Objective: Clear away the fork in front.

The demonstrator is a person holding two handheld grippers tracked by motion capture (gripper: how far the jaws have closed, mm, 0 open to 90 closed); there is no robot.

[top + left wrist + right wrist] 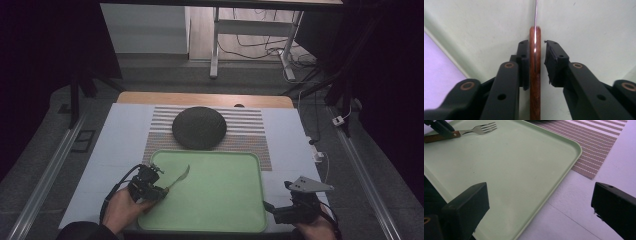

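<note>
1. Fork with a reddish-brown wooden handle and bright metal tines (179, 177) lies on the pale green tray at left-centre of the high view, tines aimed toward the frame's top right.
2. Left gripper (537, 53) straddles the handle: one black pad is against the wood, the other stands clear with a visible gap, so the jaws are apart and nothing is clamped.
3. Judged step: placing the fork on the tray, release stage. Next move calls for wider jaws and a straight pull-back along the handle so the fork isn't dragged.
4. Handle is smooth, rounded and glossy; the neck is thin polished steel.
5. Rectangular pale green plastic tray (240, 207), matte, rounded corners, raised lip.
6. Right gripper (537, 202) hovers at the tray's lower-right edge, jaws wide apart, empty.
7. Beyond the tray, upper centre: brown-and-white striped woven placemat (250, 131) with a dark round domed object (199, 127) on it.
</note>
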